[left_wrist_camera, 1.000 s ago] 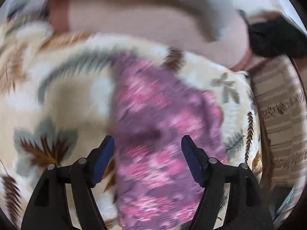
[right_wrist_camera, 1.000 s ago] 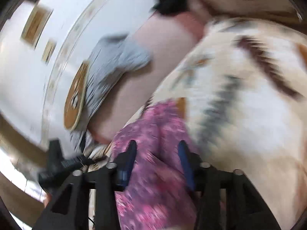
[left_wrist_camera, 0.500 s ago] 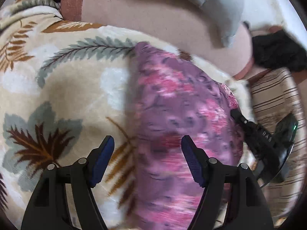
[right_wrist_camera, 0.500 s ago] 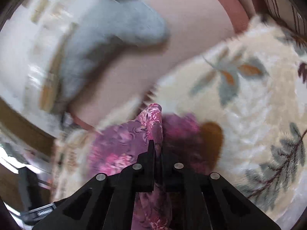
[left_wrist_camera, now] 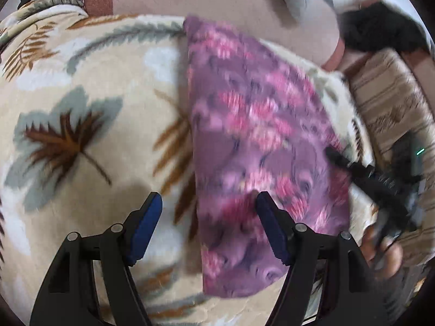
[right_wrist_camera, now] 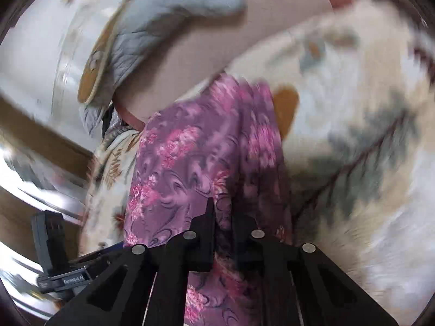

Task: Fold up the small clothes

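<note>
A purple garment with pink flowers lies as a long strip on a cream blanket with a leaf pattern. My left gripper hangs open over the strip's near left edge, one blue pad over the blanket and one over the cloth. In its own view my right gripper pinches a raised fold of the same garment; its jaws are starting to open with the cloth between them. From the left wrist view, the right gripper sits at the strip's right edge, held by a hand.
A pinkish cushion and a grey quilted cloth lie beyond the blanket's far edge. A black item sits at the far right, with striped beige fabric below it. The left gripper's body shows low left.
The right gripper went from open to shut on a fold of the garment and has rolled. The left gripper slid left, so the strip now lies toward its right finger.
</note>
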